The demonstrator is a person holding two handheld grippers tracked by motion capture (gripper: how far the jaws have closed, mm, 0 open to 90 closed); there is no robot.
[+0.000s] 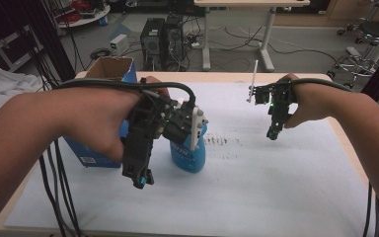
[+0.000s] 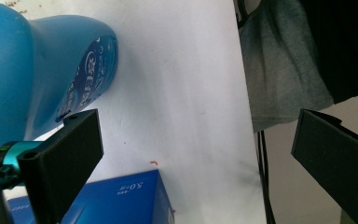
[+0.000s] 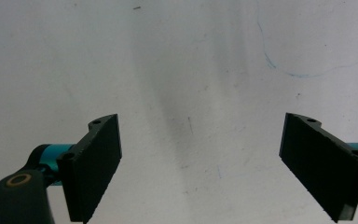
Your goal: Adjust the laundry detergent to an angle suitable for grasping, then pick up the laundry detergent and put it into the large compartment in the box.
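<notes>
At the far left of the high view, a bundle of black cables [image 1: 54, 168] hangs down past the edge of the worktop [image 1: 286, 197], which is covered with a white sheet. A blue cardboard box [image 1: 109, 74] with an open top stands near the worktop's left rear corner, partly hidden by the person's left forearm.

The left hand [image 1: 98, 121] holds the left hand-held gripper [image 1: 140, 175] just in front of the box, tilted downward. In the left gripper view its two black jaws stand wide apart with nothing between them, only white sheet and the worktop's edge. A blue plastic bottle [image 1: 190, 155] with white lettering on its label stands just right of this hand-held gripper, close beside it in the high view; in the left gripper view the bottle [image 2: 37, 70] lies beyond the jaw at the left of the picture, outside the gap, and a corner of the box [image 2: 126, 196] appears below.

Faint dark marks [image 1: 222, 141] dot the sheet right of the bottle.

Farther right, well apart from bottle and box, the right hand [image 1: 316, 101] holds the right hand-held gripper [image 1: 275, 132] above bare sheet. Its jaws are likewise spread wide and empty in the right gripper view, with a thin blue pen line [image 3: 279, 70] on the sheet beyond them.
</notes>
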